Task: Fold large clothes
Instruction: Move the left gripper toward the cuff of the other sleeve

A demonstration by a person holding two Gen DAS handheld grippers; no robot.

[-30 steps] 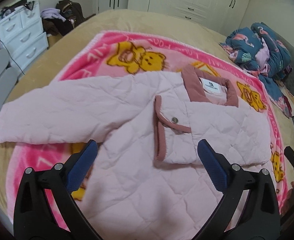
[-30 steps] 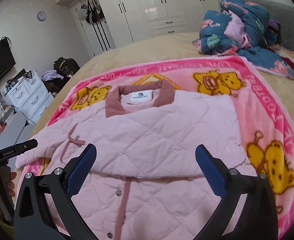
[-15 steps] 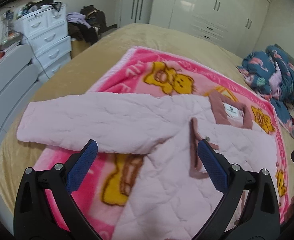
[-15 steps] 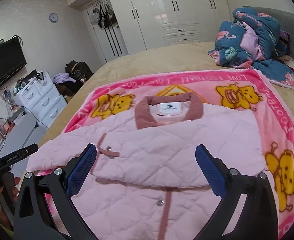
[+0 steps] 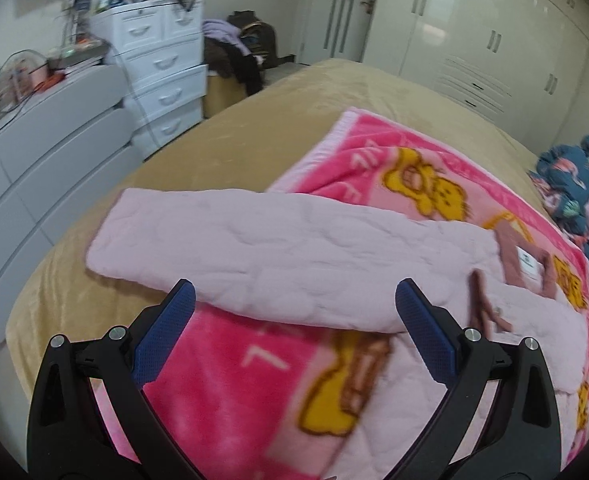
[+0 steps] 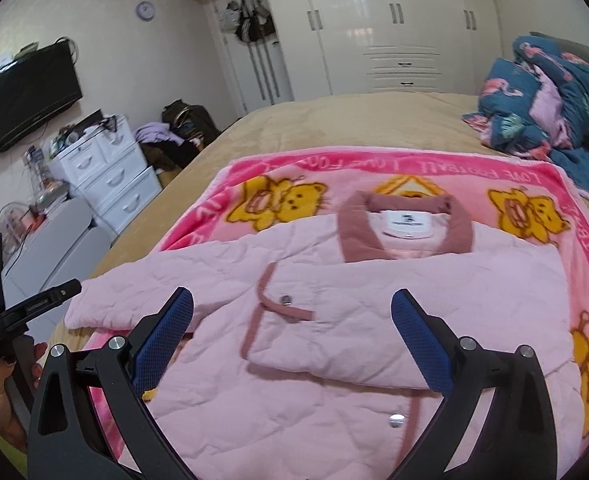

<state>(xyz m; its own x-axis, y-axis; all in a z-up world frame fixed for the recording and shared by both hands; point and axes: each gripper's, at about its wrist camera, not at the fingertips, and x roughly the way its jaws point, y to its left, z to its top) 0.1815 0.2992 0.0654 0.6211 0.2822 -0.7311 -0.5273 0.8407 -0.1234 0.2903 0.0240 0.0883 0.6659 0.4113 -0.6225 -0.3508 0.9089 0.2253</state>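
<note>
A pale pink quilted jacket (image 6: 334,320) with a dusty-rose collar (image 6: 406,224) lies face up on a pink bear-print blanket (image 6: 454,168) on the bed. Its right side is folded in over the chest. Its left sleeve (image 5: 254,256) stretches out flat toward the bed's left edge. My left gripper (image 5: 294,332) is open and empty, hovering just short of that sleeve. My right gripper (image 6: 292,336) is open and empty above the jacket's front. The left gripper's body also shows in the right wrist view (image 6: 22,316).
A tan bedspread (image 5: 278,120) covers the bed. A heap of blue flamingo-print bedding (image 6: 546,100) lies at the far right. White drawers (image 5: 162,76) and a grey cabinet (image 5: 54,152) stand left of the bed. White wardrobes (image 6: 374,28) line the far wall.
My left gripper has swung left, from over the jacket's chest to in front of the outstretched sleeve. My right gripper has shifted slightly. Both stay open.
</note>
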